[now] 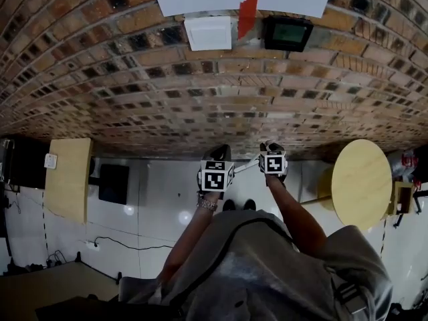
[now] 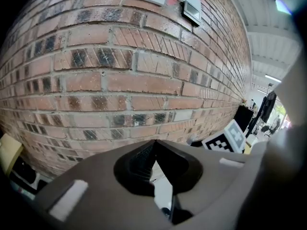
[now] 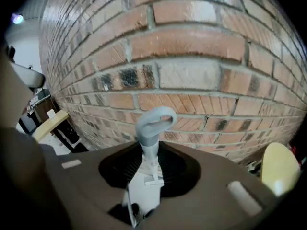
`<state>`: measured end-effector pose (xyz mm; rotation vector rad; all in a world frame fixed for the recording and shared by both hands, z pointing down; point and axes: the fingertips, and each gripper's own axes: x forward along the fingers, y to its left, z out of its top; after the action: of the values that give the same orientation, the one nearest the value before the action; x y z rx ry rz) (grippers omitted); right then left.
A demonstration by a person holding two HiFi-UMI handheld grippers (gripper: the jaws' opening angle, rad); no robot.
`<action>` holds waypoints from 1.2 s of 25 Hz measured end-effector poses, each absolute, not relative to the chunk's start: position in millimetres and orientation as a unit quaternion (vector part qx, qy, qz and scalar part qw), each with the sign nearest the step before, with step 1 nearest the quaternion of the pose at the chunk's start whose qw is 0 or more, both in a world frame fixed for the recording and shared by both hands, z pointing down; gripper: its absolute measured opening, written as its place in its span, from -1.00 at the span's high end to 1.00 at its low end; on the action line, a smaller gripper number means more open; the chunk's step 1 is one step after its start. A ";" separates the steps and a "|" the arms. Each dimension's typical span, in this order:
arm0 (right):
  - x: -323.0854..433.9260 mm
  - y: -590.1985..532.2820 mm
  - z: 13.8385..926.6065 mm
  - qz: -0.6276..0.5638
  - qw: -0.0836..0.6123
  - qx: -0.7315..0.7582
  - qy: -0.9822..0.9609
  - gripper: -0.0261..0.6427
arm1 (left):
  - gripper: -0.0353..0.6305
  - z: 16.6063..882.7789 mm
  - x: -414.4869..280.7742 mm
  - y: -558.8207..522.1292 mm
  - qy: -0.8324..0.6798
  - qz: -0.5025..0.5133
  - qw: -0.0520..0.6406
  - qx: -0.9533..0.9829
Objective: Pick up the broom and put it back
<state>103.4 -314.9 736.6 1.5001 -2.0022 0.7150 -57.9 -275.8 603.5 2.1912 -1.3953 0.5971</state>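
The broom shows as a thin grey handle (image 1: pixel 246 166) running between my two grippers, close to the brick wall (image 1: pixel 200 92). In the right gripper view the handle's looped end (image 3: pixel 154 121) sticks up past the jaws, and my right gripper (image 3: pixel 152 152) is shut on the shaft just below the loop. The broom's head is hidden. My right gripper (image 1: pixel 271 147) is held at chest height, pointing down toward the wall's foot. My left gripper (image 1: pixel 222 154) is beside it on the left; in its own view the left gripper (image 2: pixel 153 145) is shut with nothing between the pads.
A round wooden table (image 1: pixel 361 182) stands at the right by the wall. A wooden cabinet (image 1: pixel 67 176) and a black box (image 1: pixel 114 182) are at the left. A cable (image 1: pixel 127 246) lies on the white floor. A switch plate (image 1: pixel 208 33) and a small display (image 1: pixel 287 33) hang on the wall.
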 end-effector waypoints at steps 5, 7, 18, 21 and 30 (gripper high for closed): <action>97.3 -290.0 661.5 0.239 0.224 0.549 -0.769 0.63 | 0.88 595.5 -36.3 -284.6 -0.509 0.215 0.209 0.807; 96.8 -285.0 637.8 0.241 0.212 0.545 -0.774 0.63 | 0.88 593.8 -27.4 -284.8 -0.503 0.214 0.207 0.811; 87.3 -277.0 601.0 0.248 0.200 0.521 -0.792 0.63 | 0.88 591.1 -2.1 -289.8 -0.487 0.220 0.218 0.817; 86.9 -278.3 603.9 0.246 0.207 0.518 -0.793 0.63 | 0.88 586.3 -2.8 -294.1 -0.495 0.196 0.222 0.817; 84.4 -287.2 607.4 0.239 0.229 0.519 -0.788 0.62 | 0.88 585.6 -8.0 -300.7 -0.500 0.200 0.219 0.813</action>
<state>84.4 -287.2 607.4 1.4279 -2.1693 0.6590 -8.0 -300.7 585.6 2.2502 -1.3845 0.5534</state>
